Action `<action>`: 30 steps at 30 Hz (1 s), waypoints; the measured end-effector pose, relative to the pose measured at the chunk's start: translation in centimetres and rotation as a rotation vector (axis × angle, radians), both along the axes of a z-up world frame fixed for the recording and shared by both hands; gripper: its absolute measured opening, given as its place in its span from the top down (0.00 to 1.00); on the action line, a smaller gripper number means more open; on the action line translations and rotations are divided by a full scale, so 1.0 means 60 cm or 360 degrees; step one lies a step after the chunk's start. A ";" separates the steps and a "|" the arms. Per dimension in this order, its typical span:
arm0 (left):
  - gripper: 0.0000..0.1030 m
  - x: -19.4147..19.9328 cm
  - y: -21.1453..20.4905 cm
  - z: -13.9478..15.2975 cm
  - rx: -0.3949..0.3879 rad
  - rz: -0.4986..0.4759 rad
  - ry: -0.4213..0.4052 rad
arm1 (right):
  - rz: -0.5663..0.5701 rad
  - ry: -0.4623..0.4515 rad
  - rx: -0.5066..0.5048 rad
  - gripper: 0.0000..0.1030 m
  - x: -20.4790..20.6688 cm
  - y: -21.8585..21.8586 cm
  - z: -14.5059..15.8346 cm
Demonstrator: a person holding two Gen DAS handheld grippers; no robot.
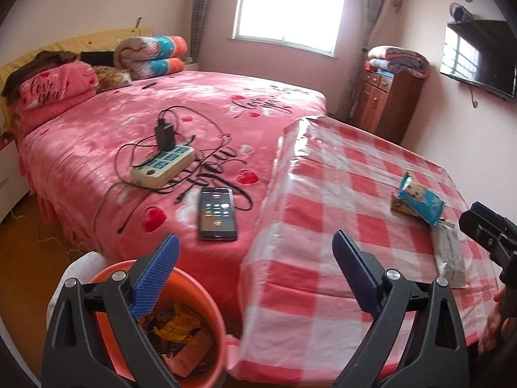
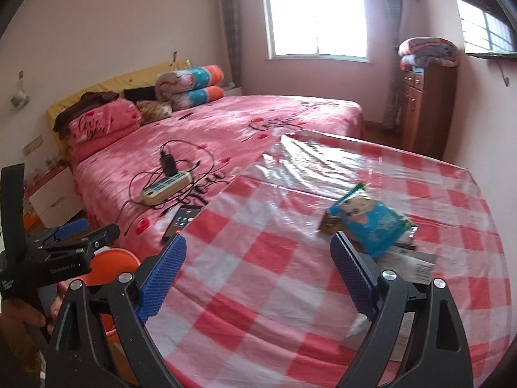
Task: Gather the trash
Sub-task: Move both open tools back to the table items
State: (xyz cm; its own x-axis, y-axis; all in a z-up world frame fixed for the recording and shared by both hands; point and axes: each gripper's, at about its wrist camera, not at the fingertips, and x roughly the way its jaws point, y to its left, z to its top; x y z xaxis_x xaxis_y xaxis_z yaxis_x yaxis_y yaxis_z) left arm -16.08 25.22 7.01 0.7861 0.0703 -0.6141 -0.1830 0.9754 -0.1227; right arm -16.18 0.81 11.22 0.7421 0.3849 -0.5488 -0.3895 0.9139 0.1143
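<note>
Item one: my left tongs [image 1: 255,252], black-framed with blue ribbed pads, stood released and empty above the near edge of the desk [image 1: 323,213], a surface under a glossy red-and-white checked plastic cloth. Item two: my right tongs [image 2: 258,255], same make, likewise released, nothing between the pads. Item three: trash on the desk's right part, namely a crumpled blue snack wrapper printed with a cartoon figure [image 2: 371,223], lying on a small dark yellow-brown packet [image 2: 329,223], with a white paper packet [image 2: 410,265] just beside them, nearer to me. Item four: a round orange plastic bin [image 1: 206,310] on the floor by the desk's left edge, holding yellow and brown wrappers [image 1: 181,329]. Item five: on the pink heart-patterned bed [image 1: 97,148], a cream power strip with blue sockets [image 1: 164,165], a black charger [image 1: 164,135] plugged into it, and a dark smartphone with a lit screen [image 1: 217,213].
</note>
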 end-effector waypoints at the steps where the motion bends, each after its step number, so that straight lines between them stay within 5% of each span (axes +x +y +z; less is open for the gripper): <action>1: 0.07 0.002 -0.008 0.002 0.0002 -0.0013 -0.0001 | -0.0021 -0.0012 0.0005 0.13 0.000 -0.011 0.002; 30: 0.07 0.087 -0.218 -0.004 0.0136 -0.0357 0.0106 | -0.0374 0.0040 0.0067 0.13 0.031 -0.200 -0.055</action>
State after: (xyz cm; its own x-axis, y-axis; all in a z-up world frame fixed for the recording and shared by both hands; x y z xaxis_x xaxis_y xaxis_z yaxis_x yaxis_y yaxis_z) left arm -10.84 12.11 6.79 0.7459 -0.0478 -0.6644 0.0345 0.9989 -0.0331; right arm -14.34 -11.21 7.90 0.8003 0.2261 -0.5554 -0.1633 0.9734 0.1610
